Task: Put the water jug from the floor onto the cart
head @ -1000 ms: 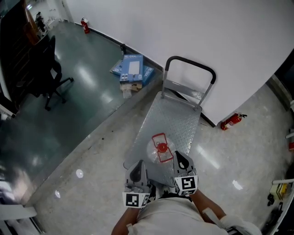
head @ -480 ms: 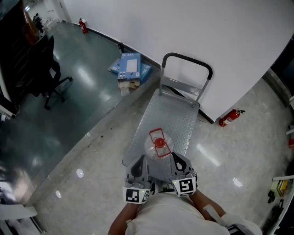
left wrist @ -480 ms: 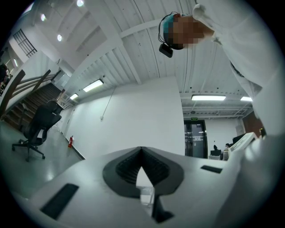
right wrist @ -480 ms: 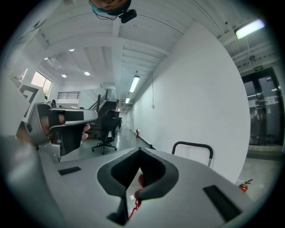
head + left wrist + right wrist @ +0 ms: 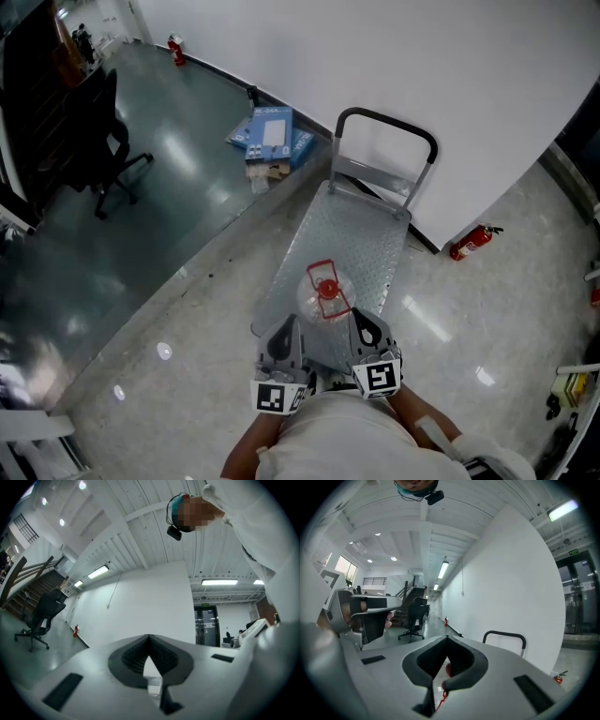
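The clear water jug (image 5: 322,292), with a red cap and a red handle, stands upright on the near end of the metal cart's deck (image 5: 352,234). The cart's black push handle (image 5: 386,125) is at its far end, by the wall. My left gripper (image 5: 281,335) and right gripper (image 5: 365,327) hang side by side just short of the jug, close to my body, neither touching it. Both are shut on nothing. In the right gripper view the red cap (image 5: 448,669) shows behind the closed jaws of the right gripper (image 5: 447,639). The left gripper view shows the left gripper (image 5: 149,638) pointing at the wall.
Blue boxes (image 5: 269,138) lie on the floor by the wall, left of the cart. A black office chair (image 5: 101,150) stands on the dark floor at left. A red fire extinguisher (image 5: 472,243) lies right of the cart, and another (image 5: 175,49) stands far back.
Both grippers have shifted slightly near my body and stay shut. The jug stands in the same spot on the cart.
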Demonstrator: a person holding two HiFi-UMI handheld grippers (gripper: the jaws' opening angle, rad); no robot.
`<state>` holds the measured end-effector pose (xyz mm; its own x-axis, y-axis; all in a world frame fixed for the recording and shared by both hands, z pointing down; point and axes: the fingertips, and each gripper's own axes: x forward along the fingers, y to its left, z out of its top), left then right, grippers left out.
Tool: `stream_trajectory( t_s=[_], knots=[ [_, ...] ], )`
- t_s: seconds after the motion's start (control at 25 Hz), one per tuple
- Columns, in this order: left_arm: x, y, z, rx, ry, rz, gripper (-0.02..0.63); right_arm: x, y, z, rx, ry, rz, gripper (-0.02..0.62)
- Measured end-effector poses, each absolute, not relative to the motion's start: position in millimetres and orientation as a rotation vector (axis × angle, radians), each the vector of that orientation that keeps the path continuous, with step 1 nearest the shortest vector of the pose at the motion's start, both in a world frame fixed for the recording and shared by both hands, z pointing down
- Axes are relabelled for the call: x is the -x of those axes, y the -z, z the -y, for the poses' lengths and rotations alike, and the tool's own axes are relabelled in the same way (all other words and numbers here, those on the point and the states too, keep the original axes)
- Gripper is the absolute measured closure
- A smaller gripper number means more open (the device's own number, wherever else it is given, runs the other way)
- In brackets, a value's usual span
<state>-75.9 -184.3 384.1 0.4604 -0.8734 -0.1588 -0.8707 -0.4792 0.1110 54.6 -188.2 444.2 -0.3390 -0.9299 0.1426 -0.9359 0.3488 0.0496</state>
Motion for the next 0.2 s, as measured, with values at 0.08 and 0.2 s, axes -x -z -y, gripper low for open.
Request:
stream_trajectory(
  t_s=[0.08,0.2],
  knots=[
    [78.0,-383.9,184.0,-2.670,0.306,1.600,0.603,-53.1,-443.9,188.6,-1.717,-0.067,2.463,0.584],
    [80.8,-382.5,182.6,-2.670,0.312,1.602,0.603,-48.5,-440.0,187.9,-1.708,-0.063,2.472,0.584]
  ],
)
